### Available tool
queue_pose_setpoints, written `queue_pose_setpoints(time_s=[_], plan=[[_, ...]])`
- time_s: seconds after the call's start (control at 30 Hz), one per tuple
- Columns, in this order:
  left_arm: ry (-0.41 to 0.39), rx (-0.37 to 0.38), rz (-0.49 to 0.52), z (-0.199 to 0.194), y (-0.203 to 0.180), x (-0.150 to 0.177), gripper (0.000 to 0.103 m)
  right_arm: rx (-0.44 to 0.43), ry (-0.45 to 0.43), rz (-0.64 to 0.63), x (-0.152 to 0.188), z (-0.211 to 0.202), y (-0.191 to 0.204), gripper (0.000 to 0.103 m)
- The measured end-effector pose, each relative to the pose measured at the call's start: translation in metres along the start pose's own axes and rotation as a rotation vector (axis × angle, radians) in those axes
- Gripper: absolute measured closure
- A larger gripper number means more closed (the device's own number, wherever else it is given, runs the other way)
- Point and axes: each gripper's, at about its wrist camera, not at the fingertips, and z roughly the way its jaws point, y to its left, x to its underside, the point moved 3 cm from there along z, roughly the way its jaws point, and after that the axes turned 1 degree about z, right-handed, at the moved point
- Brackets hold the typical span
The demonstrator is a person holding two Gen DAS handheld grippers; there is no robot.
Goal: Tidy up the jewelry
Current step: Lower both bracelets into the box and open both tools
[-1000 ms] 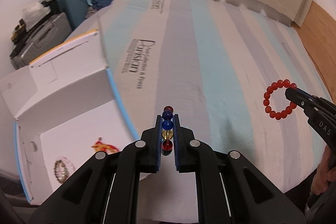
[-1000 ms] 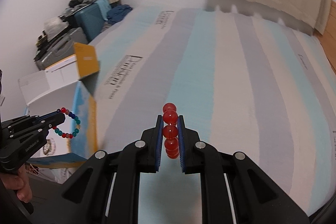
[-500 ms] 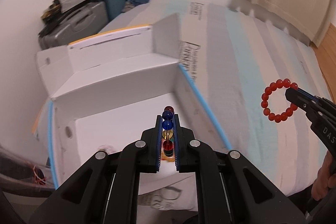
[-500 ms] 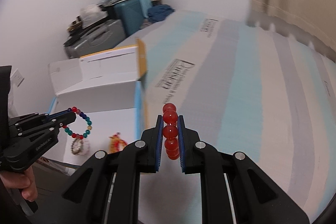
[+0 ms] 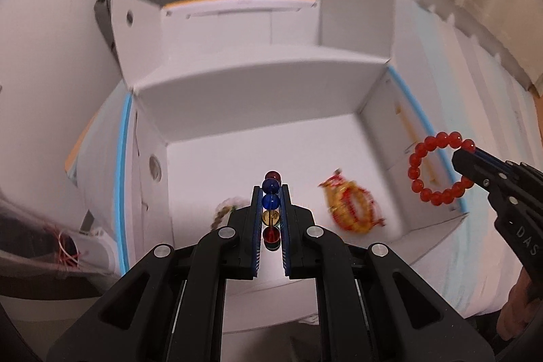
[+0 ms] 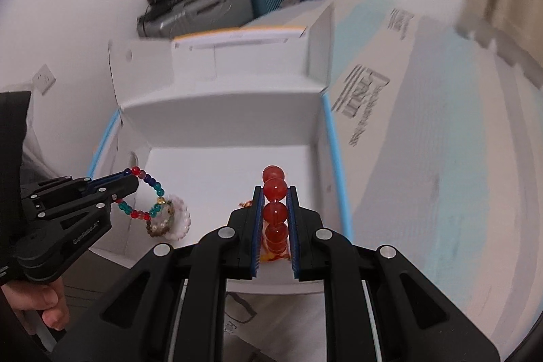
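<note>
The left hand-held gripper (image 5: 271, 209) is pinching a colorful bead bracelet (image 6: 147, 192) over the white box (image 5: 258, 83). The right hand-held gripper (image 6: 275, 212) is squeezing a red bead bracelet (image 5: 437, 167) at the right of the frame.

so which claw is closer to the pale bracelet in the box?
Left. The left claw, holding the multicolor bracelet, hangs just above the pale bracelet. The right claw, with the red bracelet, sits further toward the box's right side.

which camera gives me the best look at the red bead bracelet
The left wrist view: the red bracelet hangs as a full ring from the right tool. The right wrist view shows only a few of its beads edge-on, pinched between the fingers.
</note>
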Motion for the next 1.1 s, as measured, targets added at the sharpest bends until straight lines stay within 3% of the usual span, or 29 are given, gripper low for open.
queue_pose_setpoints(time_s=[0.3, 0.67, 0.77, 0.87, 0.93, 1.1], plan=[[0.103, -0.013, -0.024, 0.047, 0.026, 0.017, 0.095, 0.004, 0.123, -0.013, 0.012, 0.063, 0.017, 0.091], [0.161, -0.039, -0.024, 0.068, 0.033, 0.024, 0.094, 0.015, 0.183, -0.006, 0.020, 0.091, 0.019, 0.090], [0.154, -0.051, -0.020, 0.060, 0.034, 0.027, 0.093, 0.010, 0.180, 0.009, 0.020, 0.089, 0.018, 0.087], [0.132, -0.046, -0.021, 0.046, 0.032, 0.025, 0.092, -0.002, 0.162, 0.009, 0.017, 0.080, 0.018, 0.072], [0.102, -0.049, -0.022, 0.031, 0.030, 0.024, 0.091, -0.010, 0.128, 0.019, 0.013, 0.067, 0.016, 0.067], [-0.010, -0.066, -0.037, -0.010, 0.025, 0.026, 0.044, -0.008, 0.035, 0.044, 0.011, 0.029, 0.009, 0.039]])
